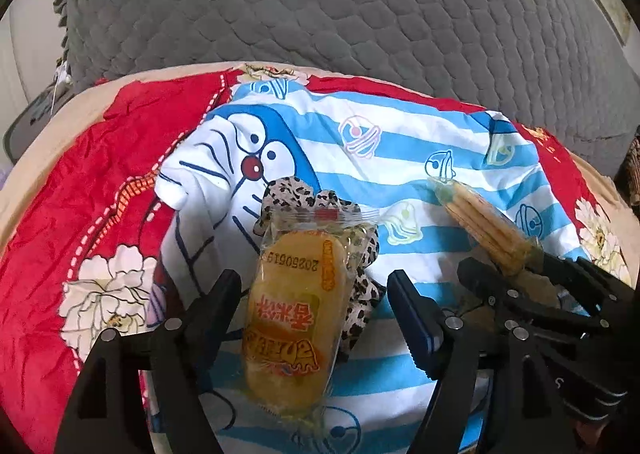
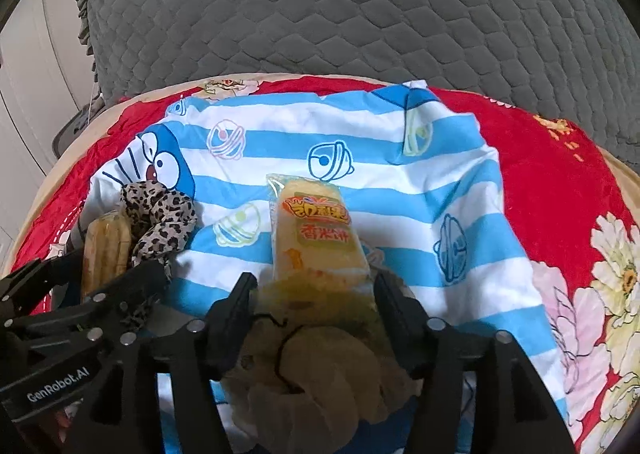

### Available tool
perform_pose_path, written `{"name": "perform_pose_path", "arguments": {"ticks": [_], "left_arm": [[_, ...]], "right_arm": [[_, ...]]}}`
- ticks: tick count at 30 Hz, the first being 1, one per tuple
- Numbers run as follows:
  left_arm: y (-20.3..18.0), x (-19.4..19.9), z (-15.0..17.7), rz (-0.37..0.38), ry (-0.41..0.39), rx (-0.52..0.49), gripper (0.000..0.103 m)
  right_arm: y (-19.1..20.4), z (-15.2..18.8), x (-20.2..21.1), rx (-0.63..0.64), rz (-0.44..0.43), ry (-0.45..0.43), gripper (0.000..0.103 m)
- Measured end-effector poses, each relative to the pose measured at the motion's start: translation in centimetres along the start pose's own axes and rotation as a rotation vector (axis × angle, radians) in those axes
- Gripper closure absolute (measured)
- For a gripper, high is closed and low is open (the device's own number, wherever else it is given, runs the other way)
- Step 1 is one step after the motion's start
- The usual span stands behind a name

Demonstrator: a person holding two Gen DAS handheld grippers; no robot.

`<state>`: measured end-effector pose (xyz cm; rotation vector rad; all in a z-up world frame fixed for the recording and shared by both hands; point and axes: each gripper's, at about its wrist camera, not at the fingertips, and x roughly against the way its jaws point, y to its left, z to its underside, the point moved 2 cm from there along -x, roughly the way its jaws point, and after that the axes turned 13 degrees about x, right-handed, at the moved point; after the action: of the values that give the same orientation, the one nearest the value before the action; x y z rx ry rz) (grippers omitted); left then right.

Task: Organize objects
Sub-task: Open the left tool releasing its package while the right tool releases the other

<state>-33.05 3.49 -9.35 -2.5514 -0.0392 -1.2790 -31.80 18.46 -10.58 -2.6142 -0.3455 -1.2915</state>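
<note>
A yellow rice-cracker packet [image 1: 294,318] lies partly on a leopard-print scrunchie [image 1: 320,206] on the blue-striped Doraemon cloth [image 1: 400,158]. My left gripper [image 1: 314,296] is open, its fingers on either side of this packet without touching it. My right gripper [image 2: 314,290] stands around the near end of a second yellow cracker packet [image 2: 318,238], jaws at the wrapper's edges. A beige scrunchie [image 2: 320,370] lies under the right gripper. In the left wrist view the right gripper [image 1: 516,274] holds that second packet [image 1: 484,226]. The first packet [image 2: 105,246] and leopard scrunchie [image 2: 160,214] show at left in the right wrist view.
The Doraemon cloth lies on a red flowered blanket [image 1: 80,214] [image 2: 560,174]. A grey quilted cushion [image 1: 340,2] [image 2: 360,6] rises behind. A white wall or cabinet [image 2: 28,94] is at the left.
</note>
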Motion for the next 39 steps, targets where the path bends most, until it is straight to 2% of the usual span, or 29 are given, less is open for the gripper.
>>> {"name": "perform_pose_path", "arguments": {"ticks": [7, 27, 34, 39], "left_arm": [[0.3, 0.9, 0.3, -0.012, -0.002, -0.023, 0.025], [1.5, 3.2, 1.4, -0.003, 0.025, 0.002, 0.020], [2.1, 4.4, 1.8, 0.018, 0.000, 0.009, 0.020], [2.1, 4.8, 2.2, 0.010, 0.001, 0.000, 0.013]], "right_arm": [[-0.2, 0.5, 1.2, -0.002, 0.014, -0.001, 0.028], [0.5, 2.0, 4.1, 0.010, 0.017, 0.000, 0.022], [0.7, 3.0, 5.0, -0.012, 0.011, -0.016, 0.021], [1.1, 3.7, 5.3, -0.008, 0.008, -0.018, 0.020]]}}
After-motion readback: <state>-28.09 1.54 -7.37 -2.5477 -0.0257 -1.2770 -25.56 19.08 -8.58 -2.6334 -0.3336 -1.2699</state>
